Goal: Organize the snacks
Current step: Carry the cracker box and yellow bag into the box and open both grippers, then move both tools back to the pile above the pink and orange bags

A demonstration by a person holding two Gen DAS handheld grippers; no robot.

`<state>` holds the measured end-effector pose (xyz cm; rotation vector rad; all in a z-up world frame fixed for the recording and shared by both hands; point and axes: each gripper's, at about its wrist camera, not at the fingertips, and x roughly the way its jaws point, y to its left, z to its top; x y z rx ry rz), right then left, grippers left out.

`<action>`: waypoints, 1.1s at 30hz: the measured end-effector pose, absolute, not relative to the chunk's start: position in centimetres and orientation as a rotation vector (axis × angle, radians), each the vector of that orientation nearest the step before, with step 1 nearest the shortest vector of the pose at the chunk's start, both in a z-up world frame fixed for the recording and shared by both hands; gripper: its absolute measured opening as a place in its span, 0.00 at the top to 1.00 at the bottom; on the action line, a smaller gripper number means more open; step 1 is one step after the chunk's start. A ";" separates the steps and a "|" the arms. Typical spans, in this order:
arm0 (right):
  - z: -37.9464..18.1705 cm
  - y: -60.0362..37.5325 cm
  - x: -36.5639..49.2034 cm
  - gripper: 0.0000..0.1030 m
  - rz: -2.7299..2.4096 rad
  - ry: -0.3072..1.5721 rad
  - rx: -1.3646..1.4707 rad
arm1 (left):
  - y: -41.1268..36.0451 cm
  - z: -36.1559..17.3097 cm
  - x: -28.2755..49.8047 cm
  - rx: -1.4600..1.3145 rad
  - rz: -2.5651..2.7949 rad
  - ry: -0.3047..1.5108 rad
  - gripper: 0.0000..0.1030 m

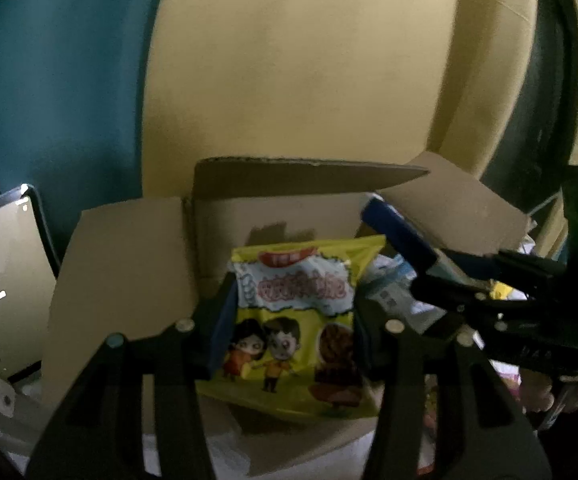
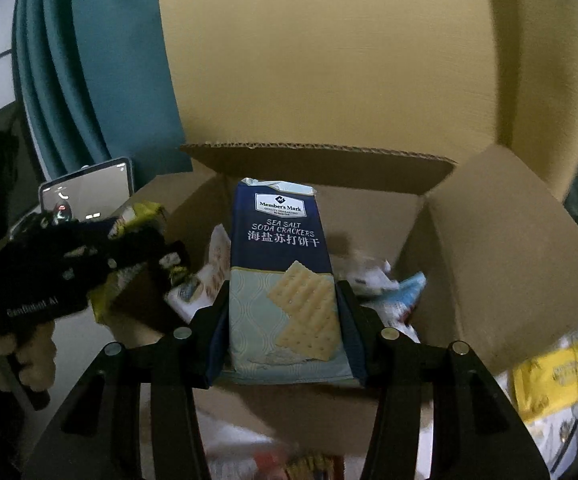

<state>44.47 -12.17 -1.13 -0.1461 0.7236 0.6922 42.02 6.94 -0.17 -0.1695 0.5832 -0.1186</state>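
Two snack packs held over the open box [image 2: 501, 240] — one in each gripper.

The left gripper [image 1: 289, 336] is partly closed on a yellow bag [image 1: 293, 320], its pads pressing the bag's sides about mid-height; the right gripper [image 2: 281, 328] is likewise clamped on a cracker pack [image 2: 285, 280], gripped low on its two long sides and standing upright. Both hang at the box's near edge, above other packets [image 2: 381, 284] already lying inside. The bag looks light, soft and puffy — likely to crumple or slip if squeezed at a corner, so the mid-body hold suits it. The cracker pack seems stiffer, but its contents are brittle; a gentle grip across the narrow sides and a low release look safest.
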 end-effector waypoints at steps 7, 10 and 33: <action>-1.6 -8.8 47.1 0.46 0.689 0.733 -0.130 | 8.4 -0.8 43.1 -0.211 -0.111 0.587 0.17; -1.8 -8.3 47.7 0.27 0.674 0.744 -0.107 | 8.6 -0.5 42.6 -0.199 -0.100 0.574 0.16; 0.6 -15.4 41.1 0.27 0.601 0.712 -0.088 | 4.9 1.4 35.7 -0.182 -0.138 0.555 0.15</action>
